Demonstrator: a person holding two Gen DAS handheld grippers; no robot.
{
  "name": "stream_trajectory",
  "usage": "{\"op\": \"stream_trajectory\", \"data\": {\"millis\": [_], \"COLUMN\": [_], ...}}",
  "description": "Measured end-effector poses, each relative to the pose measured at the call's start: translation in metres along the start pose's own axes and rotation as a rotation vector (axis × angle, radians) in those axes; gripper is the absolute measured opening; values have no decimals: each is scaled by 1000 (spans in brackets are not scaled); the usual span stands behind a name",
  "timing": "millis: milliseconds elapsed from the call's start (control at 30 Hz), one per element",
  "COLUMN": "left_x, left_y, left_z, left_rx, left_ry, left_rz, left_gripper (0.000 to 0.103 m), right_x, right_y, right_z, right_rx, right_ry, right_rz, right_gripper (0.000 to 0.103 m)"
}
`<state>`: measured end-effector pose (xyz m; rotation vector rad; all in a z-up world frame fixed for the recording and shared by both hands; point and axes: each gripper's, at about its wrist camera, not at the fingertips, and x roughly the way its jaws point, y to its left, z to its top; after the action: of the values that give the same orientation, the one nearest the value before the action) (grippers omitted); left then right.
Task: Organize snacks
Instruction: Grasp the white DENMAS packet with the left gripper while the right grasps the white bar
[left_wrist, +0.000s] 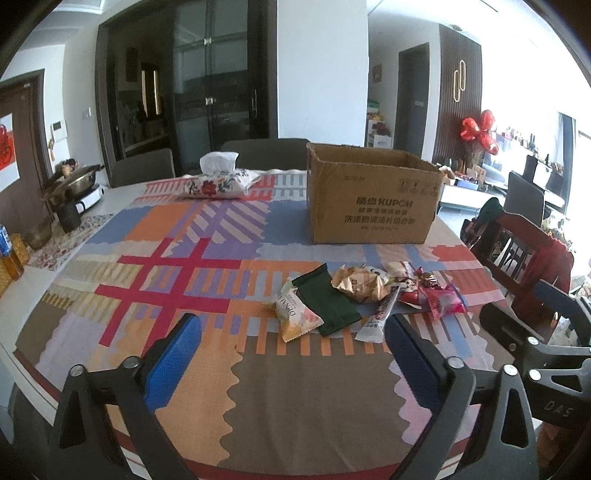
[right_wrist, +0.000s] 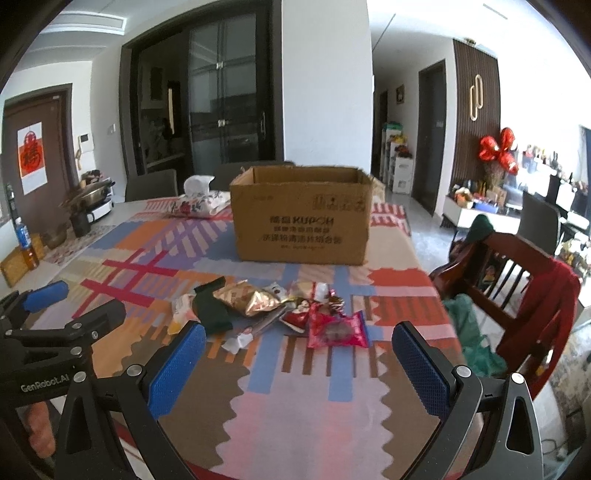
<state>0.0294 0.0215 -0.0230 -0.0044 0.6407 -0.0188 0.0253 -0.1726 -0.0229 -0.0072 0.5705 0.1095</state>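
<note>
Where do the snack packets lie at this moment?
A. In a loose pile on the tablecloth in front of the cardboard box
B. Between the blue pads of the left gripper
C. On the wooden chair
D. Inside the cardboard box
A: the snack packets lie heaped on the patterned tablecloth, on the near side of the open cardboard box and apart from it, with nothing between either gripper's pads.

a home dining room: patterned tablecloth (left_wrist: 184, 258), tissue pouch (left_wrist: 221, 182), wooden chair (right_wrist: 517, 280), hot pot (left_wrist: 74, 181).
</note>
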Motion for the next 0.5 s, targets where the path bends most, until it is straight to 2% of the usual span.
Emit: {"op": "stream_trajectory", "data": {"millis": [133, 267, 500], "left_x": [18, 36, 70], "left_y": [5, 10, 17], "left_z": [2, 5, 12], "left_rx": [-10, -23, -45], "left_ry": [43, 76, 143], "left_rz": [-14, -25, -49], "left_gripper": [94, 85, 74], "right_x": [22, 47, 91], "right_y": [7, 15, 16], "right_z": [2, 5, 8], "right_rx": [3, 6, 83], "right_ry": [37, 83, 189], "right_rz": [45, 82, 137], "right_gripper": [100, 94, 75]}}
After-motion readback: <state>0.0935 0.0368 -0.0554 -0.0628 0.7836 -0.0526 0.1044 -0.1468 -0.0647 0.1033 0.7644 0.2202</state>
